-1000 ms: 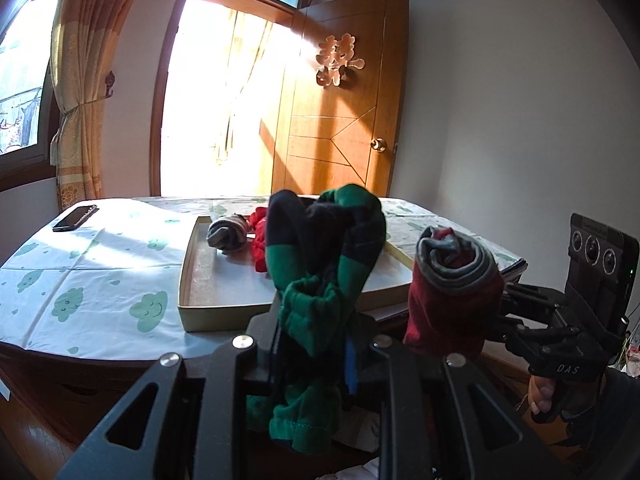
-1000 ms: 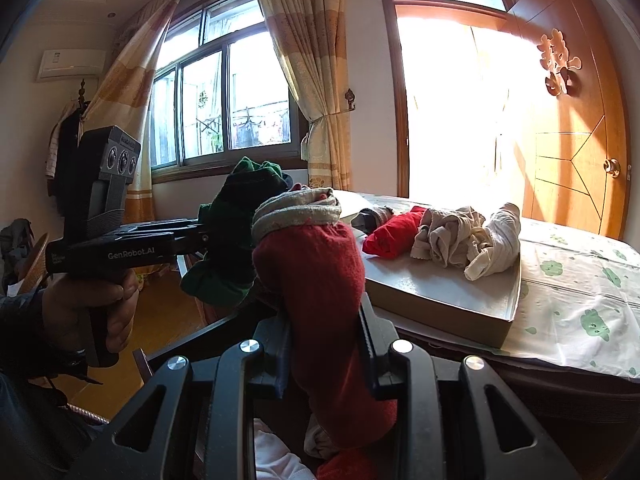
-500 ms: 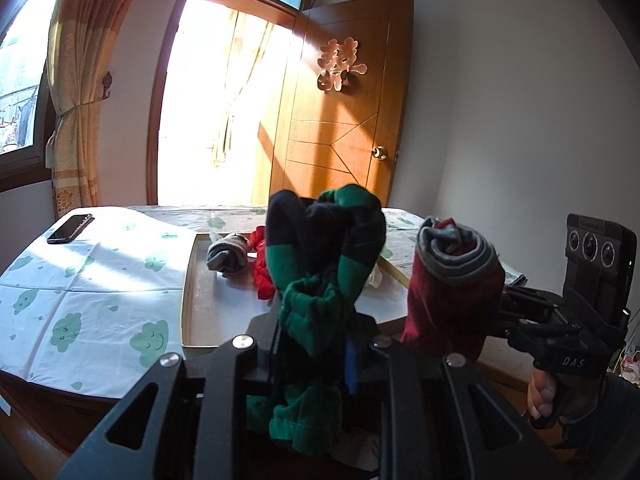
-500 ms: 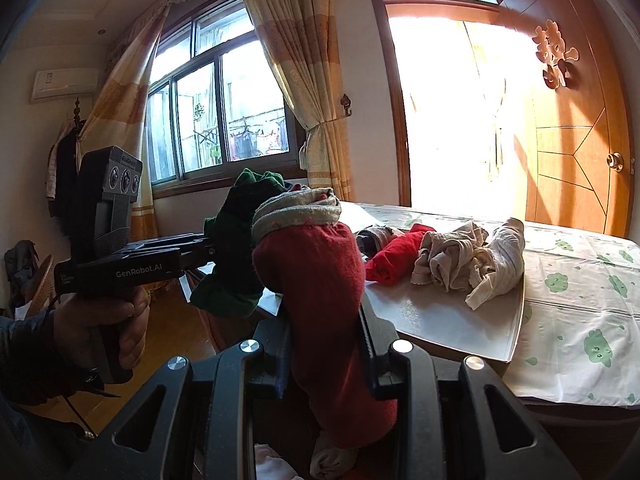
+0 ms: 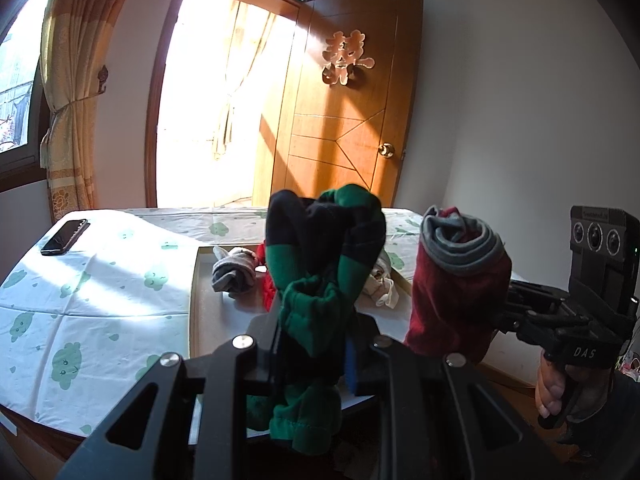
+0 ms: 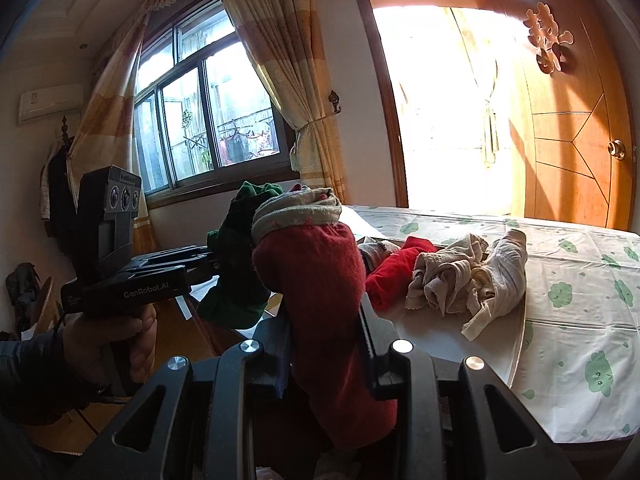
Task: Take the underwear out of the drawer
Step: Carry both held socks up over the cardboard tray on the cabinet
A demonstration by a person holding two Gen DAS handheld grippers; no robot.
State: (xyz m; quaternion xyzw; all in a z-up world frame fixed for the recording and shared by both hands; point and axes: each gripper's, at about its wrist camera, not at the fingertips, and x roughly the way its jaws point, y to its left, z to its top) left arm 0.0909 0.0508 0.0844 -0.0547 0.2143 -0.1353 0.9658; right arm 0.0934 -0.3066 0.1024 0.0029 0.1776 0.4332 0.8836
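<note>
Left wrist view: left gripper (image 5: 316,354) clamped on upright rolled green-and-black striped underwear (image 5: 324,264) | right gripper (image 6: 326,354) clamped on upright rolled dark-red grey-banded underwear (image 6: 316,280) | shallow beige tray (image 5: 195,304) with more rolls lay ahead, left hand nearer | white green-printed tablecloth (image 5: 92,280) | wooden door (image 5: 352,120) beyond

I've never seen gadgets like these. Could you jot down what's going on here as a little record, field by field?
Left gripper: clamped on a rolled green and black striped cloth bundle
Right gripper: clamped on a rolled dark red cloth bundle with a grey band
Who holds them: a person, one handheld gripper in each hand
Flat cardboard tray: on the table, holding grey, red and cream garments
Table cover: white cloth with green prints
Also on table: black phone
Background: open wooden door, curtained window
</note>
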